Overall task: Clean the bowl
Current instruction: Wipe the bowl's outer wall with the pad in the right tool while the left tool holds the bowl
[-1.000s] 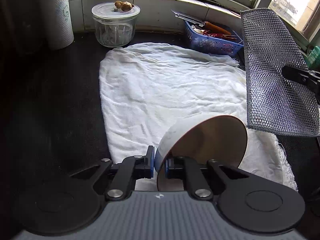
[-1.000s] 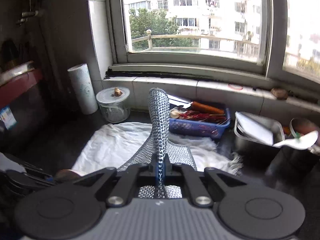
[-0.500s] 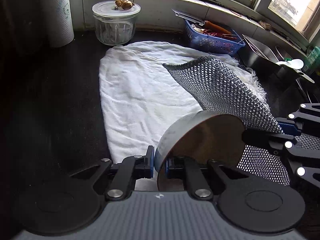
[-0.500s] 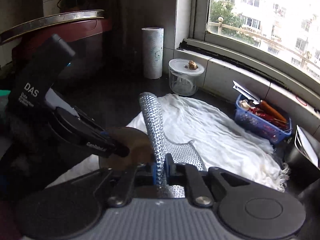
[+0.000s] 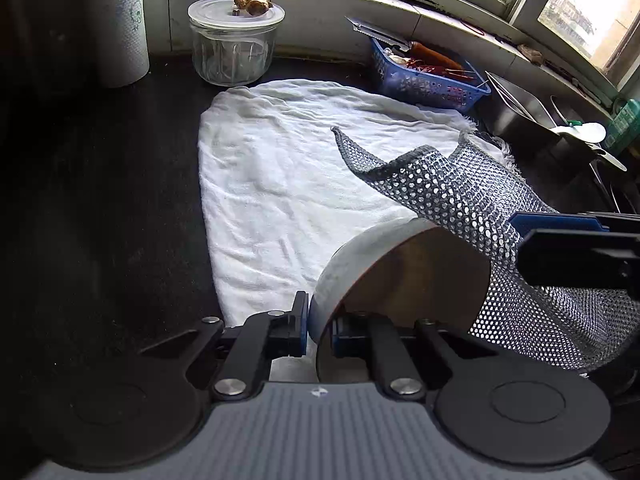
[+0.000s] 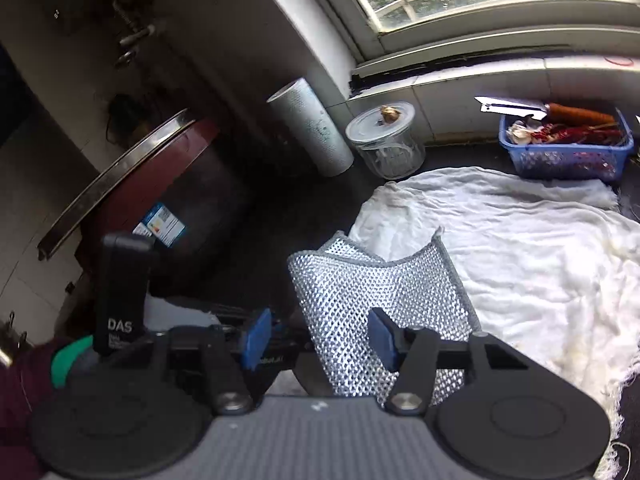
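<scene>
Clutter lines the back of the dark counter (image 5: 100, 208): a paper-towel roll (image 5: 120, 24) in the corner, a lidded glass jar (image 5: 234, 40) with something small and brown on its lid, and a blue basket (image 5: 430, 80) holding a knife, a carrot and red bits. A white towel (image 5: 288, 192) is spread over the counter in front of them. To the right of the basket stand a steel container (image 5: 516, 112) and a white spoon-like utensil (image 5: 588, 132), seen only from the left wrist.

The left gripper (image 5: 318, 330) is clamped on the rim of the bowl (image 5: 400, 276), which it holds tilted above the near edge of the towel, brown inside facing right. A silver mesh scrubbing cloth (image 5: 460, 196) drapes over the bowl's right edge and hides part of it. The right gripper (image 6: 320, 338) comes in from the right; its jaws are opening, with the cloth lying loose between them against the right pad, the left pad clear of it.

From the right wrist the bowl is almost wholly hidden behind the cloth and the left gripper's black body; only a dark sliver shows. That view alone takes in a large dark-red appliance (image 6: 160, 184) with a metal-rimmed lid and a label, pipework on the wall, and a dark red sleeve (image 6: 16, 400) cut off at the lower left. A green shape beside the sleeve is too obscured to identify.
</scene>
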